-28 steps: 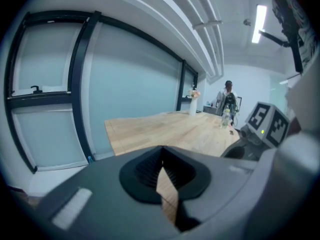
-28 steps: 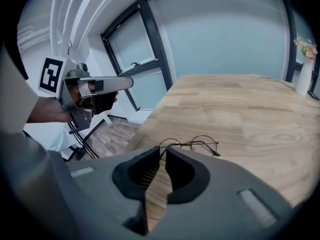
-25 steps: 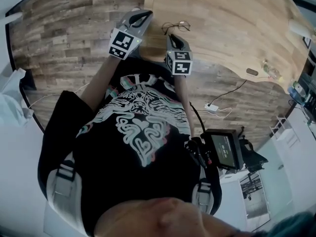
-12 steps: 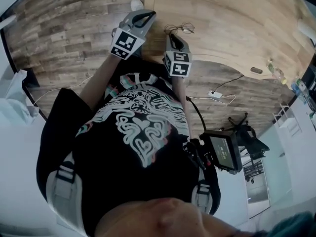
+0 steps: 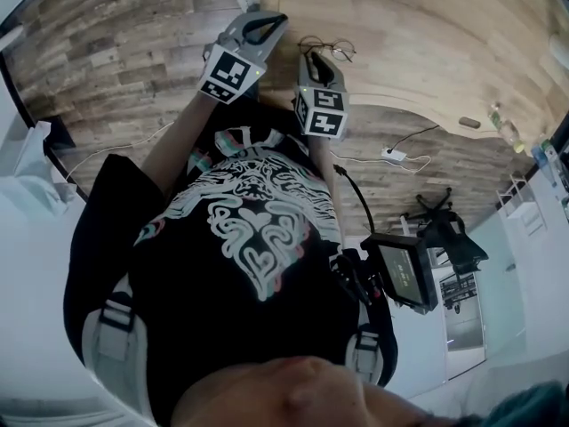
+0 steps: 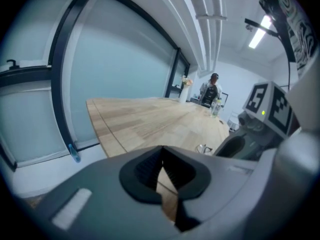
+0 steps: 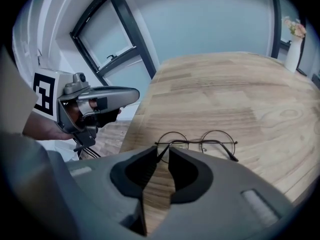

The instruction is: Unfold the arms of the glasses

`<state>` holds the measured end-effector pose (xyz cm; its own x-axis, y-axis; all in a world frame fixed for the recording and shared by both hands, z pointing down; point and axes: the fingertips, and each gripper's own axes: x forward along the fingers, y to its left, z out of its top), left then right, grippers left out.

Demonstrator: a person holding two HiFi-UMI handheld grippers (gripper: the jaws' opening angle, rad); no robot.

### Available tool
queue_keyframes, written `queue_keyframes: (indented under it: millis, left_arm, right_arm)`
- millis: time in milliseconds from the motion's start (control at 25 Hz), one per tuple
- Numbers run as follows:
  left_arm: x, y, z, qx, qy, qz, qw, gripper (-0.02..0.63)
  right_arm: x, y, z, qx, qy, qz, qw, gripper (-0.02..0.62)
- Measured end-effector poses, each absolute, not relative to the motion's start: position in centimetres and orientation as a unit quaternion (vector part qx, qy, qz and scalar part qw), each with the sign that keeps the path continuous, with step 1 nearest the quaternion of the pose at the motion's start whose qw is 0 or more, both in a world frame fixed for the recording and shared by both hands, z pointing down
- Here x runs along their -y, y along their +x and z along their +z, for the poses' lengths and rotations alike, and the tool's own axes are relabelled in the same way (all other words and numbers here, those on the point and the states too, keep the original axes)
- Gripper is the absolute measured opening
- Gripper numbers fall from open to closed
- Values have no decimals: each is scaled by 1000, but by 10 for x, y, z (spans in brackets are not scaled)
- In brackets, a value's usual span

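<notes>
**Glasses at the table's near left corner, right gripper at one arm**

The round wire glasses lie on the wooden table, close to its left edge and its near edge. One thin arm slants from the left lens toward the right gripper. That gripper's jaws stand a narrow slit apart. The arm's tip sits in the gap at their tips, and the jaws are not closed on it. Further left, the left gripper hangs over the table's left edge, its jaw tips touching with nothing between them. A vase of flowers stands at the table's far right. Plank floor lies to the left of the table.
</notes>
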<state>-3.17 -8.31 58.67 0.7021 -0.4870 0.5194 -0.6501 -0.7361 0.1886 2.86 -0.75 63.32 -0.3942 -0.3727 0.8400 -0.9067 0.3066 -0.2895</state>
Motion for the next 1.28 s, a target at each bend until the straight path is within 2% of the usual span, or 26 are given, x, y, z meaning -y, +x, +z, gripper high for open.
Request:
queue_keyframes:
  millis: [160, 240, 400, 760, 840, 1280]
  left_arm:
    - [78, -32, 589, 300, 909, 238, 163, -11]
    - [70, -30, 596, 289, 911, 251, 155, -11]
    - [56, -22, 608, 271, 912, 269, 148, -11]
    - [44, -9, 610, 240, 921, 282, 123, -11]
    - [42, -7, 611, 232, 922, 288, 115, -11]
    - [23, -1, 620, 162, 930, 318, 90, -11]
  right_arm:
    - [6, 20, 631, 732, 437, 405, 331, 74]
    - [3, 19, 636, 727, 438, 409, 335, 110]
    - [4, 21, 640, 721, 448, 408, 336, 110]
    - [3, 27, 641, 712, 457, 424, 322, 67]
    - [3, 26, 641, 711, 453, 436, 315, 25]
    - [7, 22, 631, 711, 448, 467, 277, 23]
